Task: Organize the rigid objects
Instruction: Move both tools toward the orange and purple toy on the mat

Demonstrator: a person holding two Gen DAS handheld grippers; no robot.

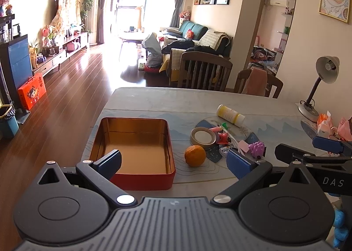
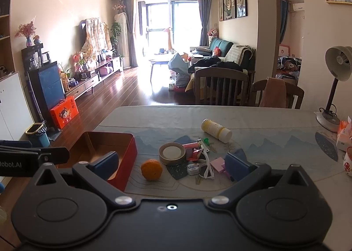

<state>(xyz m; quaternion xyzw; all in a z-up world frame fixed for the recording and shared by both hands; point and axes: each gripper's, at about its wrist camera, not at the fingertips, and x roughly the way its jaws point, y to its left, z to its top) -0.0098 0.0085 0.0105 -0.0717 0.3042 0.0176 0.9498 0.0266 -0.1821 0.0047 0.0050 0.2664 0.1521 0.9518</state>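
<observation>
Left gripper [image 1: 173,160]: your jaws stand wide apart and hold nothing; the red tin [image 1: 134,152] sits right ahead of the left jaw, its mouth open upward, seemingly to take the objects.
Right gripper [image 2: 171,163]: jaws spread wide, empty, aimed at the clutter.
Orange [image 2: 151,169]: alone between the jaws, just beside the tin's wall, so it looks the easiest first pick.
Clutter: tape roll [image 2: 172,153], white sunglasses [image 2: 208,168] and small bits lie crowded together beyond the right jaw; little room to close around one.
Bottle [image 2: 216,130]: on its side, farther out, free all round.
Worktop [image 2: 264,123]: the tin sits near its left edge; keep clear there.
</observation>
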